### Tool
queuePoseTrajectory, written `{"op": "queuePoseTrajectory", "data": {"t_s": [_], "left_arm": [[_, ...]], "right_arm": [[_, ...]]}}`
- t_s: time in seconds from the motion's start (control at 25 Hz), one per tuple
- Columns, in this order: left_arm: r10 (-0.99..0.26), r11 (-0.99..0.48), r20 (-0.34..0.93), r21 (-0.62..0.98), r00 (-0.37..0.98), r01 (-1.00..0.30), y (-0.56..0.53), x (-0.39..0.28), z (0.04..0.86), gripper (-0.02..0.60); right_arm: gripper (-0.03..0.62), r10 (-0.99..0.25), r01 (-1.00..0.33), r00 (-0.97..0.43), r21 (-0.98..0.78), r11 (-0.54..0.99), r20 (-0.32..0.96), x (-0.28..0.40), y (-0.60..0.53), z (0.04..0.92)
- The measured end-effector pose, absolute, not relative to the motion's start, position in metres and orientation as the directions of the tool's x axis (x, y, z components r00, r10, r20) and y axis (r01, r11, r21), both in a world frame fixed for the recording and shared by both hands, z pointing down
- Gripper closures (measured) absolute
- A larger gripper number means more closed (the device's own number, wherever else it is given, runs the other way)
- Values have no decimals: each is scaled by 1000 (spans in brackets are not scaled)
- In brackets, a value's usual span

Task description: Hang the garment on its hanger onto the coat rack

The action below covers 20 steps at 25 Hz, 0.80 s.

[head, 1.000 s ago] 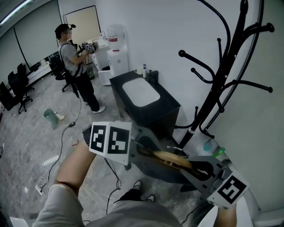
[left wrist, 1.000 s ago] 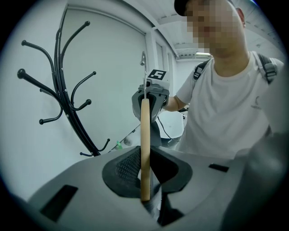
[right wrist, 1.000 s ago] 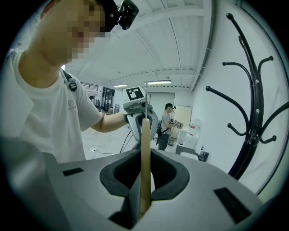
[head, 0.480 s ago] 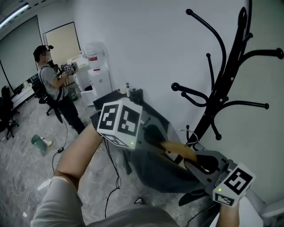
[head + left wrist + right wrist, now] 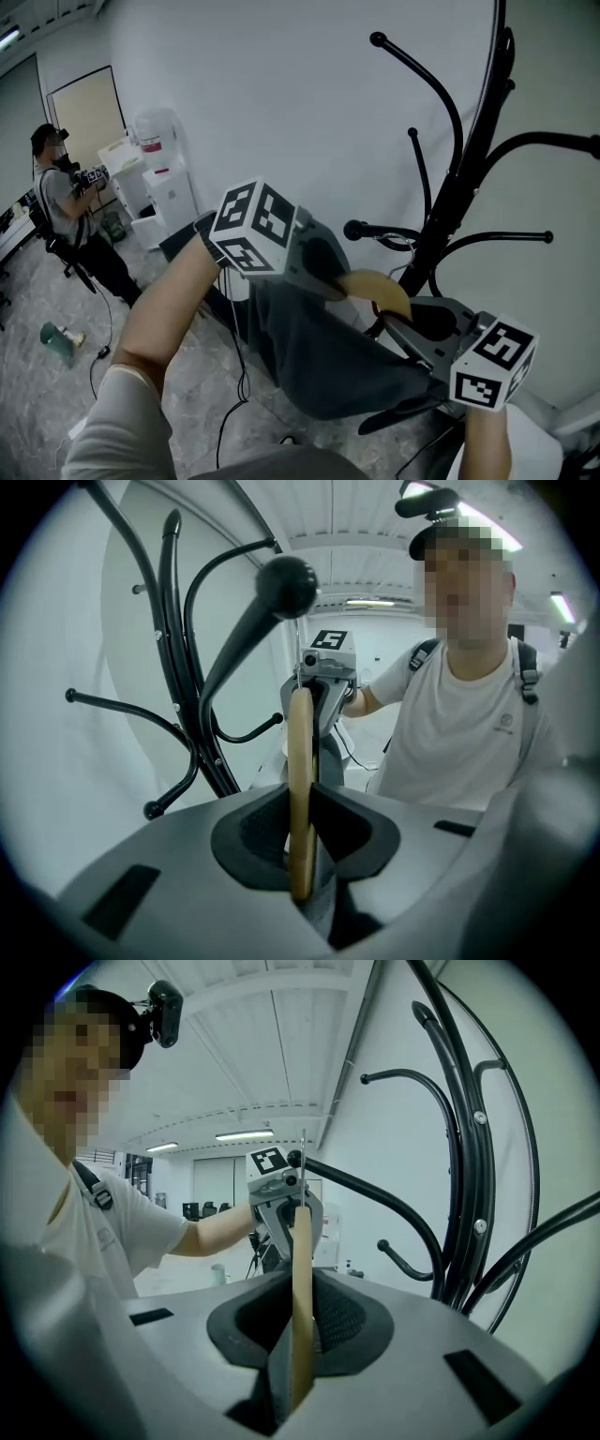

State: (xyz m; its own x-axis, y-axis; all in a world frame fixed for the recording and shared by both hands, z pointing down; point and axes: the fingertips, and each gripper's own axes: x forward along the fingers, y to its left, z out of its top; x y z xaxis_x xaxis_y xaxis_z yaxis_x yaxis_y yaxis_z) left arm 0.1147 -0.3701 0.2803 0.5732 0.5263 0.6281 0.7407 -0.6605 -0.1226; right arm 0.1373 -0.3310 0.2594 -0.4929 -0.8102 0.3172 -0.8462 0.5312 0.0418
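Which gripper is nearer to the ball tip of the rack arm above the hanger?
Left. The left gripper holds the wooden hanger under the ball tip; the right gripper grips its other end, farther to the lower right.

White water dispenser [image 5: 157,164] near a person [image 5: 67,220], green object [image 5: 57,339] on floor [image 5: 33,412]

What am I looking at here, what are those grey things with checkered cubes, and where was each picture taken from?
There is no robot: a person holds a left gripper and a right gripper, and the marker cubes are part of them. One picture comes from a camera on the person's head; the other two from cameras riding on each gripper. Both grippers' fingers are shut on a wooden hanger carrying a dark grey garment, held up beside a black coat rack.
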Motion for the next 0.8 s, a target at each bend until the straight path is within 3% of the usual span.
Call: {"op": "queuePoseTrajectory", "data": {"t_s": [0.44, 0.8], "left_arm": [[609, -618, 582, -76, 538, 782, -381, 137, 293, 515], [628, -595, 548, -120, 553, 795, -388, 148, 280, 514]], "right_arm": [[530, -848, -905, -406, -22, 424, 342, 154, -341, 274], [530, -867, -915, -370, 29, 402, 335, 164, -346, 261]]}}
